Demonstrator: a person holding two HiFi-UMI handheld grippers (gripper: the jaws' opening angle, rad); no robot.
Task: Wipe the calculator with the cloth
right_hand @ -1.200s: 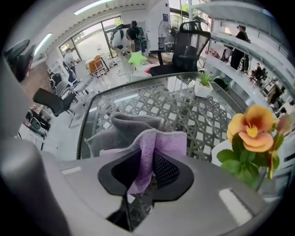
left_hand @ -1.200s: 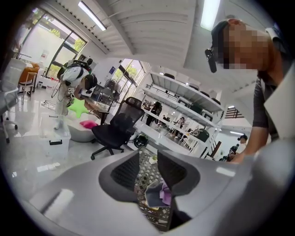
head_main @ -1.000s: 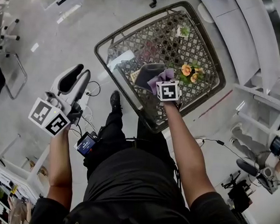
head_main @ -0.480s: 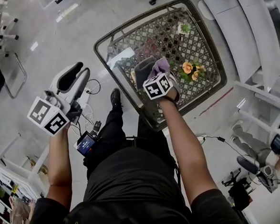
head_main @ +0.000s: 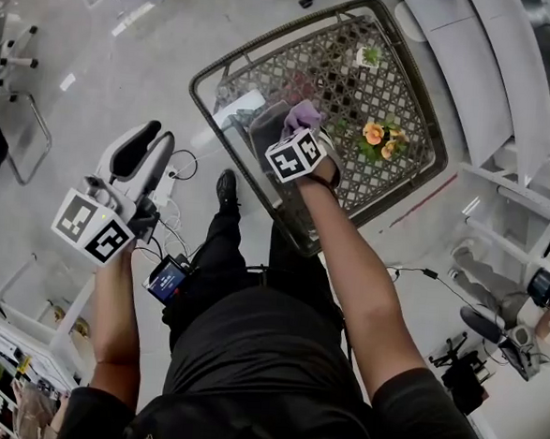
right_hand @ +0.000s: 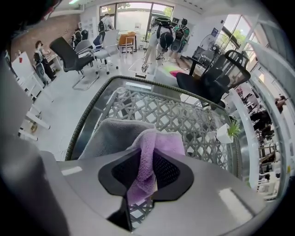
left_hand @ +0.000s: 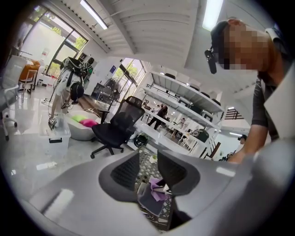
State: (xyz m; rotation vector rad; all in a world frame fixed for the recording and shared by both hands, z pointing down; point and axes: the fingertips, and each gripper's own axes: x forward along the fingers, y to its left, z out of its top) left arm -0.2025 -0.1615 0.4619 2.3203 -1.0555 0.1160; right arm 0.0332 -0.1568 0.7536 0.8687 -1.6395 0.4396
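My right gripper points down over the near left part of the lattice glass table and is shut on a purple cloth. In the right gripper view the purple cloth hangs pinched between the right gripper's pads. A grey cloth lies flat just under and left of it, and the grey cloth reaches toward the table's rim. I cannot make out a calculator. My left gripper hangs over the floor left of the table, jaws slightly apart, empty; through the left gripper I see the table.
Orange flowers lie right of my right gripper, and a small potted plant stands at the table's far side. White shelving runs along the right. A white cart stands at lower left. Cables lie on the floor.
My right gripper has slid left across the table with the purple cloth and rolled, its marker cube turning. The left gripper has stayed in place.
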